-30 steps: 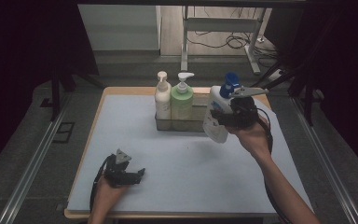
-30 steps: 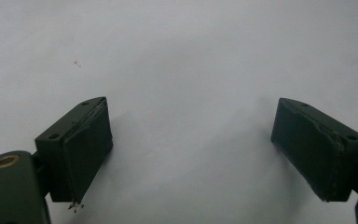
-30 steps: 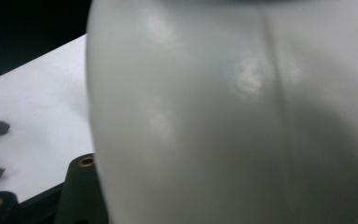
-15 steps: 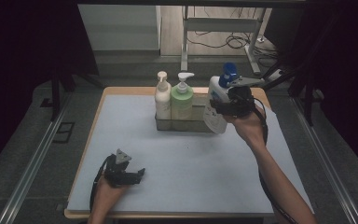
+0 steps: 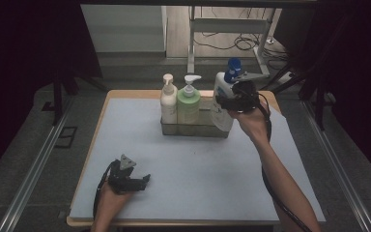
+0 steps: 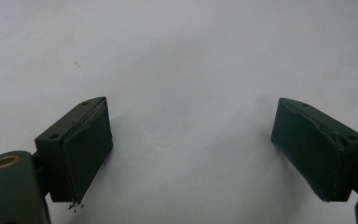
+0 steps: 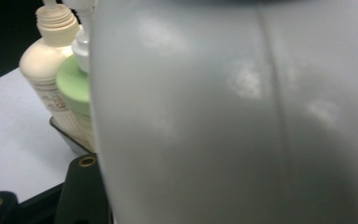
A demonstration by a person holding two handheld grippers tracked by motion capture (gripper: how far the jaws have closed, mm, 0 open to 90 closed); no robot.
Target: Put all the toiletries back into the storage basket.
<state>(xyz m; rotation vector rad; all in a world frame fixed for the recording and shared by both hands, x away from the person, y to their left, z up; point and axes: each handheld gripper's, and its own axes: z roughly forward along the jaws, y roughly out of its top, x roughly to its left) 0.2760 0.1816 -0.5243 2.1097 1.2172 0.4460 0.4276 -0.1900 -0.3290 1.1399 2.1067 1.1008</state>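
placement of a white plastic pump bottle with a blue cap (image 5: 222, 99) into the grey metal tray (image 5: 193, 129) is judged to be in hand. the smooth, glossy bottle is held in the jaws of the right gripper (image 5: 234, 101) at the tray's right end, beside a cream pump bottle (image 5: 168, 101) and a green one (image 5: 189, 104). lowering upright is called for next. the left gripper (image 5: 128, 181) is rested on the pale blue worktop (image 5: 183, 174), jaws wide and empty.

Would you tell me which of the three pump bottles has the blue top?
The white bottle held in the right tongs, rightmost of the row; the cream one and green one have pale pumps.
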